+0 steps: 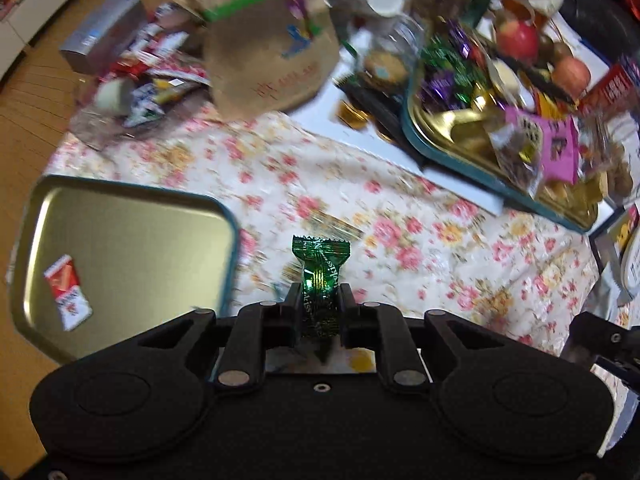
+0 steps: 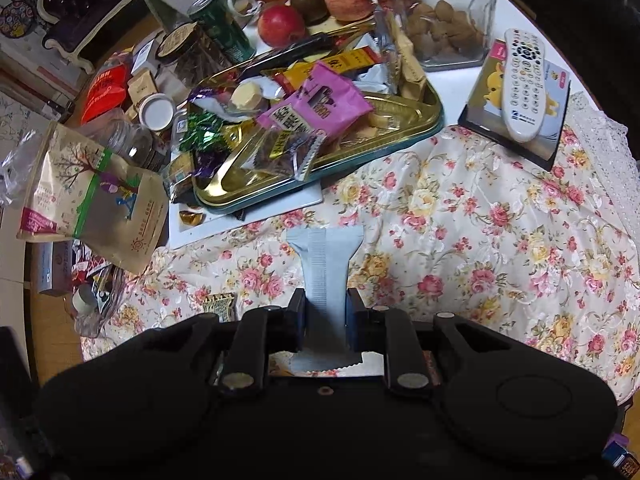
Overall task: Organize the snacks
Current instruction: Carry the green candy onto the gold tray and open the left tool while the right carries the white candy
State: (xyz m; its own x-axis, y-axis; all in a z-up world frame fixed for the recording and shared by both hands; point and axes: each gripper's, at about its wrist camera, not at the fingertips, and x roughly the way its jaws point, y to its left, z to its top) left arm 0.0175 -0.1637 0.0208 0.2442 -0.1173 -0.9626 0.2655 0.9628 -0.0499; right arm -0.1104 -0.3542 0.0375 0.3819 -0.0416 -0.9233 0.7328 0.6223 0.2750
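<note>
Pinching a small green foil-wrapped candy (image 1: 320, 276) between the two black fingers of the left claw (image 1: 320, 300), wrapper upright, crimped end fanned above the fingertips, clear of the flowered cloth on the surface (image 1: 360, 184). Lying flat just beyond the cloth's left edge: an empty gold-lined metal tin lid with a teal rim (image 1: 224, 216), holding only one red-and-white wrapped sweet (image 1: 67, 298) near its left side. Sitting toward the far right corner: a gold tin tray with a teal rim (image 1: 448, 148), heaped with purple and green foil candies (image 1: 444, 76), a pink snack packet (image 1: 558, 148) and a clear packet of dark pieces (image 1: 516, 156). Standing at the far edge: a brown kraft pouch with a green zip strip (image 1: 268, 40). Much of the far clutter blurred.

Gripping a pale grey-blue wrapped snack (image 2: 325, 272) in the right claw (image 2: 326, 304), fingers pressed against its narrow middle, both serrated ends flaring out, held above the flowered cloth. Resting near the far right edge: a white remote control (image 2: 524, 84) on a dark-edged box with a yellow cartoon figure (image 2: 492, 96). Behind the tray: red apples (image 2: 280, 24) and a clear glass jar of walnuts (image 2: 452, 12).
</note>
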